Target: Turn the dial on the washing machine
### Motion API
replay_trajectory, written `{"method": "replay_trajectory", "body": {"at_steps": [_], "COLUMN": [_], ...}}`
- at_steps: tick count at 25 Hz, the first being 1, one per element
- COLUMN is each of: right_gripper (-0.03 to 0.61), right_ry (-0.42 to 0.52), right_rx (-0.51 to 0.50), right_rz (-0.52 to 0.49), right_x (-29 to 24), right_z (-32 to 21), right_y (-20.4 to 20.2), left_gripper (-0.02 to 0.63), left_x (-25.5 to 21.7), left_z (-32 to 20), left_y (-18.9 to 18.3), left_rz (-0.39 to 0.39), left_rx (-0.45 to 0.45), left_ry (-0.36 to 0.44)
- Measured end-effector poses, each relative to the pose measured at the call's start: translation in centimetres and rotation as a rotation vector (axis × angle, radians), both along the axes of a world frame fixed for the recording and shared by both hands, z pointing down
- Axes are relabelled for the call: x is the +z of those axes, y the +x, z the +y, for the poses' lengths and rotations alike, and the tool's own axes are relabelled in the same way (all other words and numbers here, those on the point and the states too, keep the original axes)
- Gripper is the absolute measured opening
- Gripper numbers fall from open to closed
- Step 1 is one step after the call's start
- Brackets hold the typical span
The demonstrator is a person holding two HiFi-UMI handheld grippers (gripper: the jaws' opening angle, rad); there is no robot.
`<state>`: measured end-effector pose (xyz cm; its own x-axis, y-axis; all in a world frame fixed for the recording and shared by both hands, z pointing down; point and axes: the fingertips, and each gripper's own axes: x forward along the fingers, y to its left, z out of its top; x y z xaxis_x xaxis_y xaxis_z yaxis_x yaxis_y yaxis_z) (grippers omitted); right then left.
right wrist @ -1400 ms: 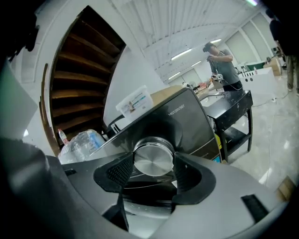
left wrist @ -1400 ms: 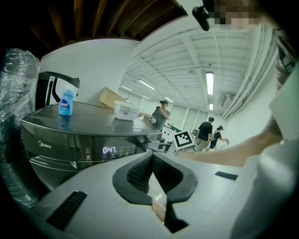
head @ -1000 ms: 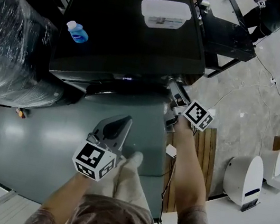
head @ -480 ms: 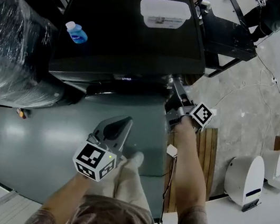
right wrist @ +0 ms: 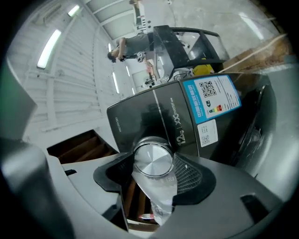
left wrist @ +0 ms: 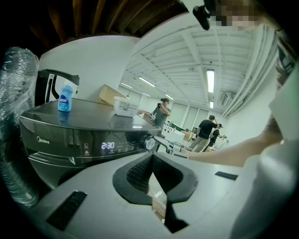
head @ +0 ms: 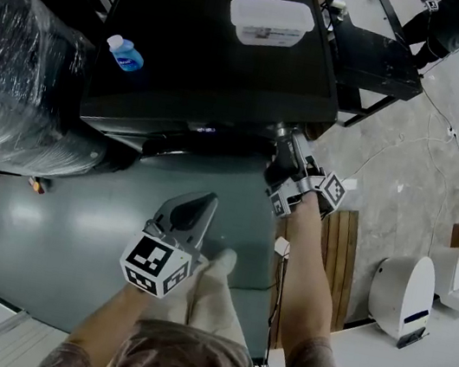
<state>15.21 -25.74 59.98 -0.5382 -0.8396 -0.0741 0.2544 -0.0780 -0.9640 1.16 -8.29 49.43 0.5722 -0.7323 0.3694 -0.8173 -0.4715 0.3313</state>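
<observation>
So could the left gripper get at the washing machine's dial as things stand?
Probably not: the right gripper is clamped round the dial, covering both its sides, and the left gripper hangs back from the washing machine.

Brushed-metal dial (right wrist: 153, 161) (glossy dark washing machine (head: 217, 53))

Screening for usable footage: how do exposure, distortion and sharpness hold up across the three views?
Head view: underexposed, the top of the washing machine nearly black, though outlines stay sharp. Left gripper view: strong fisheye bends the ceiling, the corners are dark, the display is readable. Right gripper view: scene steeply tilted, dark vignette, dial in focus with a bright metallic sheen.
</observation>
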Motion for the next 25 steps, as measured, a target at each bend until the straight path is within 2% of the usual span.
{"method": "replay_trajectory", "body": {"at_steps": [2, 4, 8, 13, 17, 20, 21, 24, 25], "right_gripper": [0.265, 0.265, 0.267, 0.265, 0.192, 0.19, 0.19, 0.198, 0.226], "right_ry": [-0.013, 0.01, 0.115, 0.202, 0.344, 0.398, 0.425, 0.502, 0.516], "right_rx": [0.008, 0.003, -0.074, -0.136, -0.196, -0.216, -0.217, -0.214, -0.223], "right_rz": [-0.072, -0.029, 0.261, 0.558, 0.862, 1.021, 1.109, 1.487, 1.579], "right_x": [0.2, 0.1, -0.5, -1.1, -3.2, -4.5, -4.9, -5.0, -4.7], "right_z": [0.0, 0.0, 0.3, 1.7, 3.5, 4.4, 4.5, 4.0, 3.6], "right_y": [0.1, 0.1, -0.3, -0.2, -0.9, -1.1, -1.0, 0.0, 0.3], "left_gripper": [-0.005, -0.005, -0.005, -0.005, -0.005, -0.005, -0.005, -0.005, -0.005], "left_x": [-0.1, -0.1, 0.2, 0.3, -0.2, -0.7, -1.0, -1.7, -1.9], "left_z": [-0.1, -0.1, 0.0, 0.1, -0.1, -0.3, -0.3, -0.2, -0.2], "left_y": [-0.1, -0.2, -0.3, -0.3, -0.6, -1.1, -1.2, -1.4, -1.4], "left_rz": [-0.002, -0.003, -0.005, -0.001, 0.001, 0.001, 0.003, 0.005, 0.005], "left_rx": [0.0, -0.001, -0.002, -0.002, -0.004, -0.008, -0.01, -0.012, -0.011], "left_ry": [0.001, 0.001, -0.002, -0.006, 0.002, 0.009, 0.011, 0.016, 0.016]}}
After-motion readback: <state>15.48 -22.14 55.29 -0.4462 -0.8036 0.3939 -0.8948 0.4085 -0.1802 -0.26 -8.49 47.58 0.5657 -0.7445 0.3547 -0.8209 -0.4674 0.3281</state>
